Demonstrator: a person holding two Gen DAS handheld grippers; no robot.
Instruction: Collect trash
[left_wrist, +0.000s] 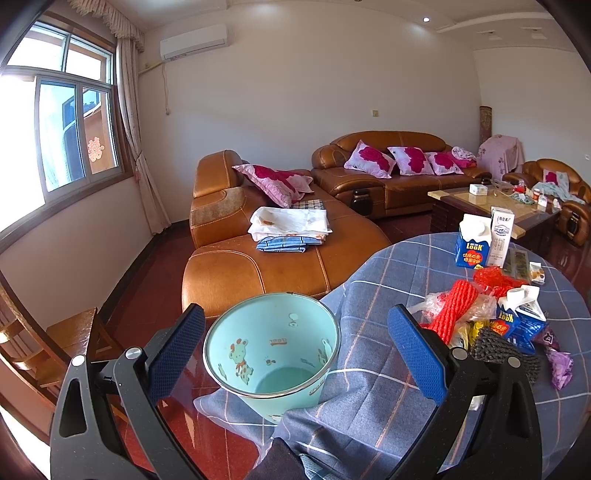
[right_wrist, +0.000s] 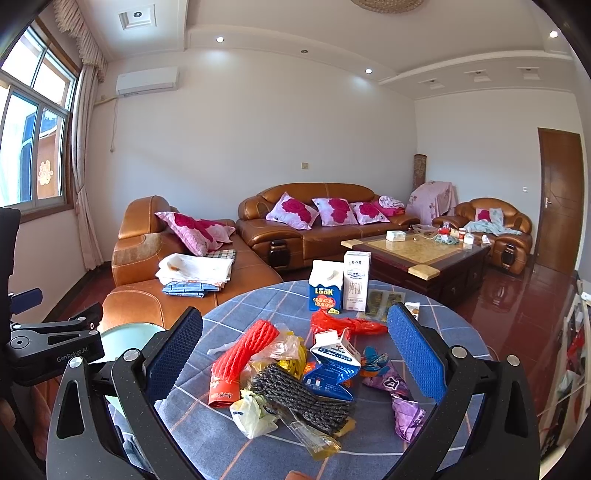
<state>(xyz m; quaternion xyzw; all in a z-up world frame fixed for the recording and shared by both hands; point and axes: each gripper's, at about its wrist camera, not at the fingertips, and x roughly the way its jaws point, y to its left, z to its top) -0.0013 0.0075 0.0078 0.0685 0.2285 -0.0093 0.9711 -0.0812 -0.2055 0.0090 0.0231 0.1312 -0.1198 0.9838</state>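
Observation:
A pale green bin (left_wrist: 273, 350) with cartoon animals sits at the left edge of the round table, empty inside, its mouth facing me. My left gripper (left_wrist: 295, 317) is open, with a finger on either side of the bin and neither touching it. On the blue checked tablecloth (right_wrist: 258, 302) lies a trash pile: a red foam net (right_wrist: 240, 354), a black foam net (right_wrist: 299, 395), a crushed blue carton (right_wrist: 332, 365), a purple wrapper (right_wrist: 402, 406) and a red plastic bag (right_wrist: 347, 325). My right gripper (right_wrist: 294, 321) hovers open above the pile, holding nothing.
A blue LOOK carton (right_wrist: 325, 291) and a white milk carton (right_wrist: 356, 280) stand upright at the table's far side. Behind are a brown leather sofa (right_wrist: 192, 295) with folded cloths and a coffee table (right_wrist: 417, 254). A wooden chair (left_wrist: 70, 339) stands left of the bin.

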